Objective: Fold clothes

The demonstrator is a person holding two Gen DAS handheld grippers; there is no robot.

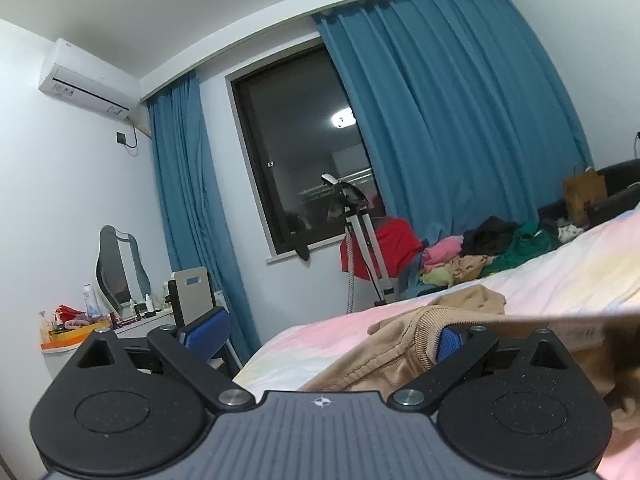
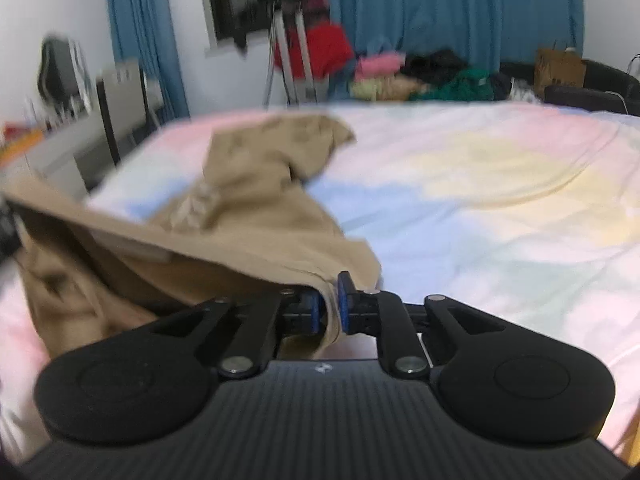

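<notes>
A tan garment [image 2: 256,208] lies crumpled on the pastel bed sheet [image 2: 500,200]. My right gripper [image 2: 329,308] is shut on a fold of its edge and holds it lifted and stretched to the left. In the left wrist view the tan garment [image 1: 384,360] lies between the fingers of my left gripper [image 1: 328,336], with its ribbed hem against the right blue pad [image 1: 450,342]. The left jaws stand wide apart, and the left pad [image 1: 210,330] is clear of the cloth.
A heap of mixed clothes [image 1: 480,248] lies at the far side of the bed. A garment steamer stand [image 1: 360,240] with a red garment stands by the window. A dressing table [image 1: 120,320] and chair stand left of the bed. Blue curtains hang behind.
</notes>
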